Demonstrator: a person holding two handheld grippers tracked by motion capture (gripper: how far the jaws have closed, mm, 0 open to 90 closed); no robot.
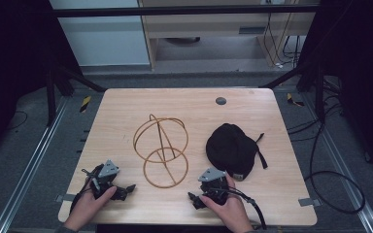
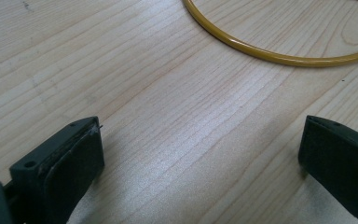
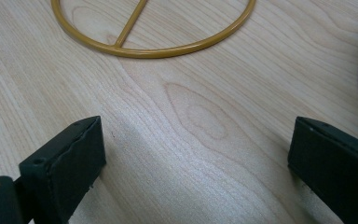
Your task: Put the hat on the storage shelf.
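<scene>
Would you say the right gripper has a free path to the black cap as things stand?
Probably yes. The right gripper rests open on the table, and the black cap lies just beyond it with bare wood between; the wire stand sits off to the other side.

A pale wooden desk (image 1: 126,111) has a small grey round cap (image 1: 220,101) near its far edge. Black cables (image 1: 330,184) lie on the floor (image 1: 24,145) beside it.

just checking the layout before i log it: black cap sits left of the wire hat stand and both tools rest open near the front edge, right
Not quite. The black cap lies to the right of the wire hat stand, as the high view shows. The rest holds: the left tool and right tool rest open near the table's front edge.
</scene>
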